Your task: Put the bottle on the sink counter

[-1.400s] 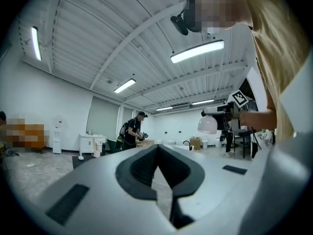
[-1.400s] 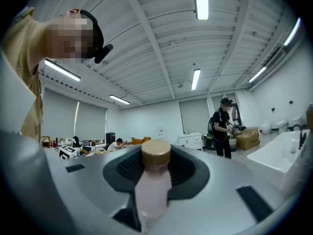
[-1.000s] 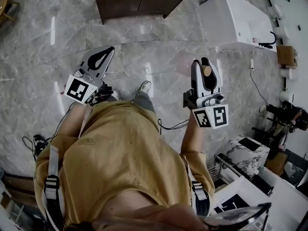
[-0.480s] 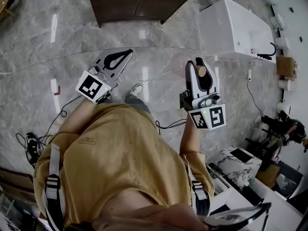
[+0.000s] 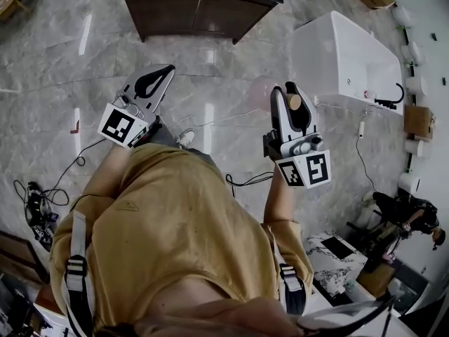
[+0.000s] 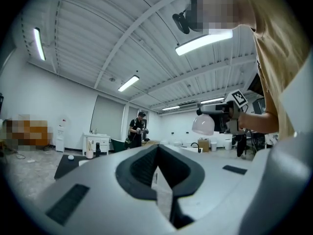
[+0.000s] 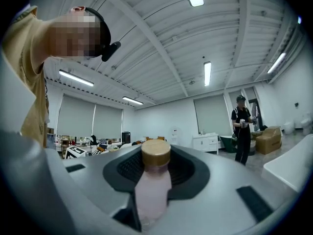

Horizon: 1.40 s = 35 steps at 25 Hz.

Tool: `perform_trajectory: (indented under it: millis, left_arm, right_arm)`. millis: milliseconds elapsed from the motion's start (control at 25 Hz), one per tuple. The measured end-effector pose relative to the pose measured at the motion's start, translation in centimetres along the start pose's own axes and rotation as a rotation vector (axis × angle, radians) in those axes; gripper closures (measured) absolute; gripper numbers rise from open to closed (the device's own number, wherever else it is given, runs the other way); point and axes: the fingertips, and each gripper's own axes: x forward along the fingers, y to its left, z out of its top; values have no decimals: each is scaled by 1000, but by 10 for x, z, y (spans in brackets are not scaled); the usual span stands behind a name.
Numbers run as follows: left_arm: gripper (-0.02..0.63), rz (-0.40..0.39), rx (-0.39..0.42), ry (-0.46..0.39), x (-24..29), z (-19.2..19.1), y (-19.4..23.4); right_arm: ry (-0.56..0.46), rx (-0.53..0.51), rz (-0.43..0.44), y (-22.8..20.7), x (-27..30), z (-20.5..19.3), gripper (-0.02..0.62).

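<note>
The bottle [image 7: 152,190] has a pale pink body and a tan cap [image 5: 295,102]. My right gripper [image 5: 291,91] is shut on it, with the cap between the jaws and the pink body [image 5: 263,93] showing to the gripper's left. It is carried at chest height over the marble floor. The left gripper view also shows the bottle [image 6: 203,125], out to the right. My left gripper [image 5: 165,71] is shut with nothing between its jaws, and it is held up on the other side of my body. Both grippers tilt upward toward the ceiling.
A dark wooden cabinet [image 5: 200,2] stands ahead at the top of the head view, and a white bathtub [image 5: 347,51] to its right. Cables [image 5: 42,202] trail on the floor. A white vanity [image 7: 208,142] and a person in black [image 7: 242,126] stand far off.
I have moved across the floor, so the cabinet and bathtub have shifted in the head view. The left gripper swung a little. The right gripper keeps the same hold on the bottle.
</note>
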Motion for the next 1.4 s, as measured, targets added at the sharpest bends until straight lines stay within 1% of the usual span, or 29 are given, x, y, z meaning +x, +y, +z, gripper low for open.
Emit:
perform_trajectory:
  millis: [360, 520, 680, 960, 1160, 1400]
  left_arm:
    - [604, 60, 36, 20, 8, 3, 6]
    - [604, 63, 34, 16, 16, 1, 8]
    - [604, 49, 27, 12, 32, -5, 13]
    - [604, 21, 2, 11, 78, -26, 52]
    - [604, -2, 1, 11, 118, -31, 79]
    - [604, -44, -9, 19, 170, -37, 123]
  right_arm:
    - [0, 28, 35, -24, 4, -6, 479]
    - [3, 25, 44, -29, 7, -8, 479]
    - [11, 15, 32, -42, 14, -8, 479]
    - [18, 1, -8, -78, 48, -15, 479]
    - [28, 3, -30, -107, 75, -18, 479]
    - [32, 14, -81, -145, 117, -16, 479]
